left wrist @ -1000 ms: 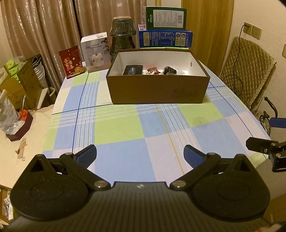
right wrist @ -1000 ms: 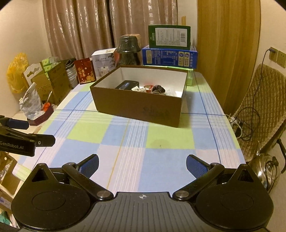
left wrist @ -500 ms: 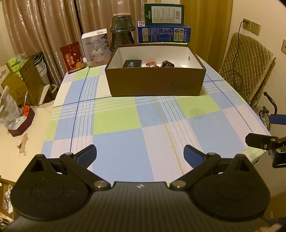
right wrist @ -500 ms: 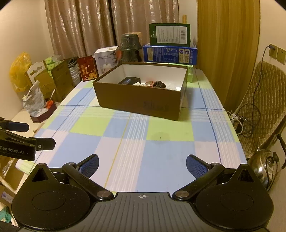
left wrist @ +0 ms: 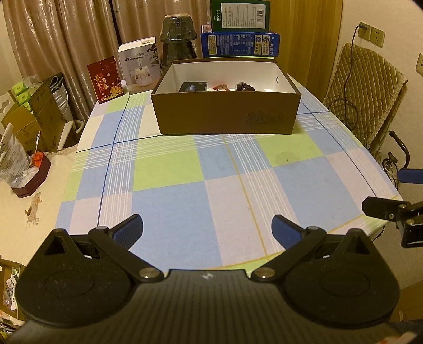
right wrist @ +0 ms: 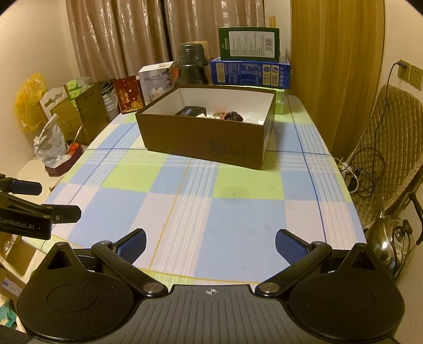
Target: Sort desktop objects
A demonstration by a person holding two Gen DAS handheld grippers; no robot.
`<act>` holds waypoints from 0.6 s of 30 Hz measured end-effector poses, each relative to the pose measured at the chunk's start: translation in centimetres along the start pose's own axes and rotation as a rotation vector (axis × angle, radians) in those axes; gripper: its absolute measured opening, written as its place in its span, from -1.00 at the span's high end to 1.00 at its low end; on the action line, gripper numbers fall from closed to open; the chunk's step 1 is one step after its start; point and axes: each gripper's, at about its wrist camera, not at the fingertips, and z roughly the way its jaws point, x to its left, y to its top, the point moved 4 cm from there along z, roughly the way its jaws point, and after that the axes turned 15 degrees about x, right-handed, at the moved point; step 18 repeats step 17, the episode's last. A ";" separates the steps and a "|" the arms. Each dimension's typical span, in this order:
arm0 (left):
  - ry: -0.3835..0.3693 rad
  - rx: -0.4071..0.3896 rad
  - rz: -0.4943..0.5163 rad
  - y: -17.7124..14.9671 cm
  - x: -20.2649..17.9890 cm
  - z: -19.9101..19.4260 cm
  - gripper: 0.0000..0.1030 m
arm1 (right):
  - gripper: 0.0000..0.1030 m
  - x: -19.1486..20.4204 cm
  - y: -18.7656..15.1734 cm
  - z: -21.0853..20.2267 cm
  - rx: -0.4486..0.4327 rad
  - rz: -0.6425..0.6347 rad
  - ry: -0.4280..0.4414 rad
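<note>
A brown cardboard box [left wrist: 227, 113] [right wrist: 203, 137] with a white inside stands at the far middle of the checked tablecloth [left wrist: 211, 185] [right wrist: 211, 201]. In it lie a dark flat case [left wrist: 193, 86] [right wrist: 191, 110], a reddish wrapper [left wrist: 221, 87] and a dark crumpled item [left wrist: 244, 86] [right wrist: 234, 115]. My left gripper [left wrist: 207, 230] is open over the near table edge, holding nothing. My right gripper [right wrist: 210, 244] is open too, also at the near edge and holding nothing. Each gripper shows at the side of the other's view.
Behind the box stand a blue carton [left wrist: 239, 45] with a green box [left wrist: 239, 14] on top, a dark glass jar [left wrist: 179, 39], a white humidifier box [left wrist: 138, 66] and a red packet [left wrist: 105, 79]. A quilted chair [left wrist: 364, 90] is on the right, cartons on the left.
Both grippers have drawn back from the box towards the near table edge, so the box looks smaller and farther. Both stay open.
</note>
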 end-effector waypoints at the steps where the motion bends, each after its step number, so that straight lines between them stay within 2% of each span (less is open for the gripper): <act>1: 0.000 0.000 0.000 0.0 0.0 0.0 -0.98 | -0.97 0.0 0.0 0.0 0.000 0.000 0.000; 18: 0.000 -0.011 0.017 0.6 -0.1 0.0 -0.98 | -0.97 -0.2 0.0 0.5 0.009 0.004 0.003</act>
